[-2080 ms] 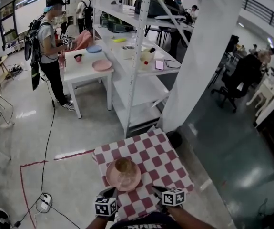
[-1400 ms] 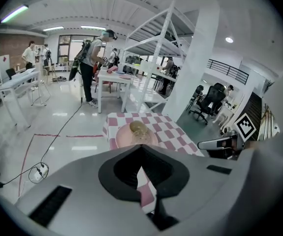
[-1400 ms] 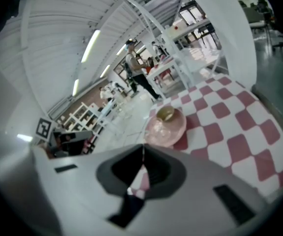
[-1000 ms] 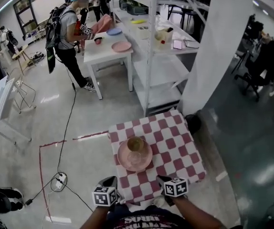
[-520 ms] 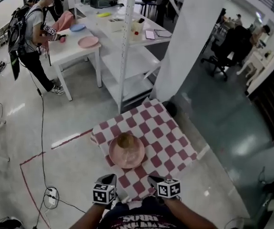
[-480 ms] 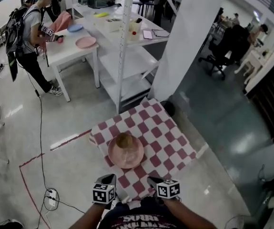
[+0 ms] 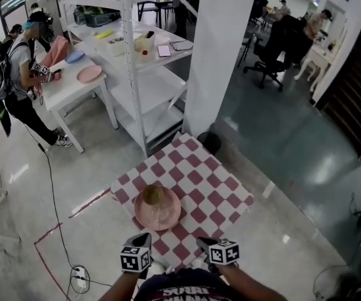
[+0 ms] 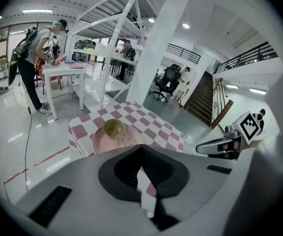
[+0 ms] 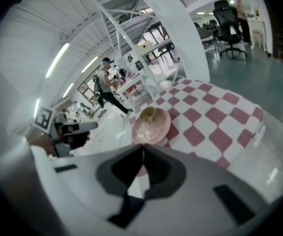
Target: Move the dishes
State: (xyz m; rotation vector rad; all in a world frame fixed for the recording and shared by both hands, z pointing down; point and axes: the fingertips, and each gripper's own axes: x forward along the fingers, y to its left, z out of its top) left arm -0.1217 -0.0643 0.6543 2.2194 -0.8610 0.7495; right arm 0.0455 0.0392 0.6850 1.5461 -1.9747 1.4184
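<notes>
A pink plate [image 7: 161,213] lies on the red-and-white checkered table [image 7: 215,187], towards its near left side. A small yellowish bowl [image 7: 153,195] stands on the plate's far part. My left gripper [image 7: 144,238] hovers just short of the table's near edge, shut and empty; the plate [image 8: 124,140] and bowl [image 8: 113,128] lie beyond its tips [image 8: 141,150]. My right gripper [image 7: 203,241] hovers beside it to the right, also shut on nothing [image 9: 142,149], facing the plate [image 9: 153,129] and bowl [image 9: 147,114]. Neither gripper touches the dishes.
A white shelving rack [image 7: 136,74] and a wide white pillar [image 7: 215,49] stand beyond the table. At the far left a person with a backpack [image 7: 14,74] works at a white table [image 7: 73,93] with other plates. A cable and power strip [image 7: 80,273] lie on the floor at the left.
The head view has swung, so the table and room sit differently in the picture. Plate and bowl stay put on the table. Both grippers remain shut near the table's near edge.
</notes>
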